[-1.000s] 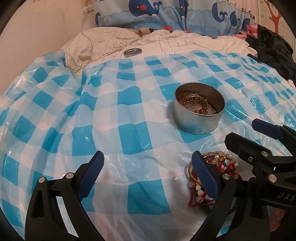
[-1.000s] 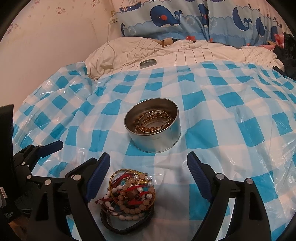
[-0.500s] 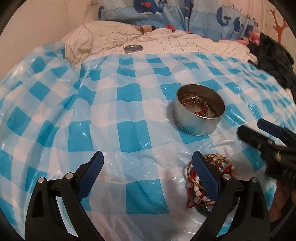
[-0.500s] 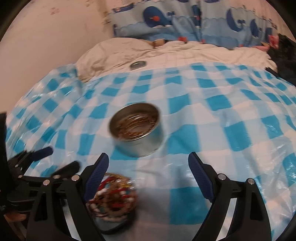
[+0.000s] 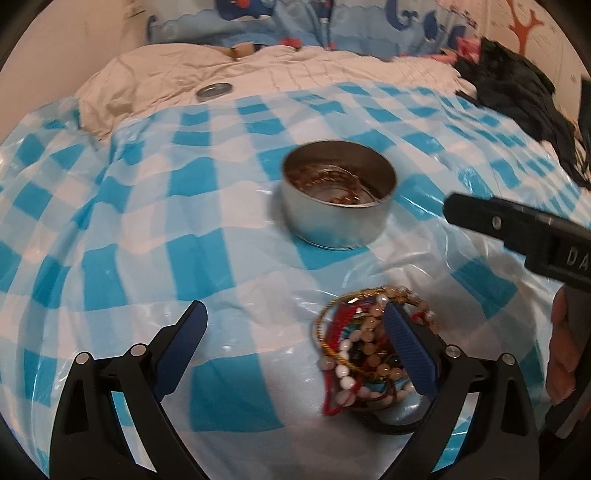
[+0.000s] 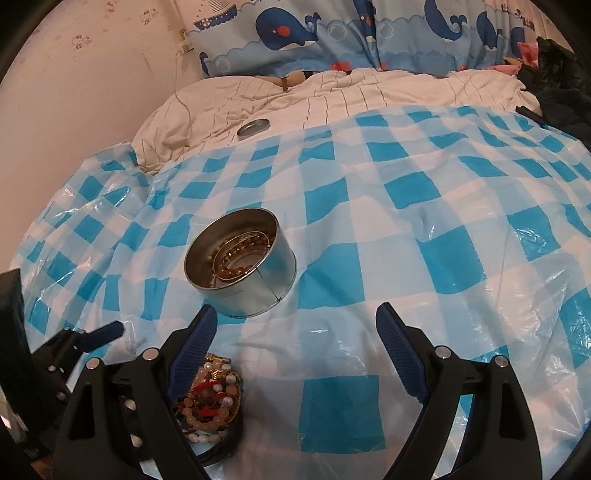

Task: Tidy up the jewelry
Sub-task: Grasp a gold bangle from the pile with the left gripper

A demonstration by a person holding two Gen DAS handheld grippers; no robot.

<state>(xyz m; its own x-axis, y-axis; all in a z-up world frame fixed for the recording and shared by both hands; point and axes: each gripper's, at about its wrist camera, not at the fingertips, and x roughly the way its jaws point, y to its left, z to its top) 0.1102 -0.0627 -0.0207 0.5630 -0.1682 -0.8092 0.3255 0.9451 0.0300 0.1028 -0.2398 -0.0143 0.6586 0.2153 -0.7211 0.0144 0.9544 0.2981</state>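
Observation:
A round metal tin (image 5: 338, 194) with brown bead bracelets inside stands on the blue-checked plastic sheet; it also shows in the right wrist view (image 6: 242, 266). A pile of bead and cord bracelets (image 5: 364, 349) lies in front of it, partly behind my left gripper's right finger. My left gripper (image 5: 295, 347) is open and empty, low over the sheet. My right gripper (image 6: 295, 350) is open and empty, to the right of the pile (image 6: 210, 406), which sits behind its left finger.
A metal lid (image 6: 253, 127) lies on the cream quilt behind the sheet. Whale-print pillows (image 6: 332, 33) line the back. Dark clothing (image 5: 517, 96) lies at the back right. A wall runs along the left.
My left gripper has moved forward and right, closer to the tin and the pile. My right gripper has shifted right, so the pile now sits at its left finger.

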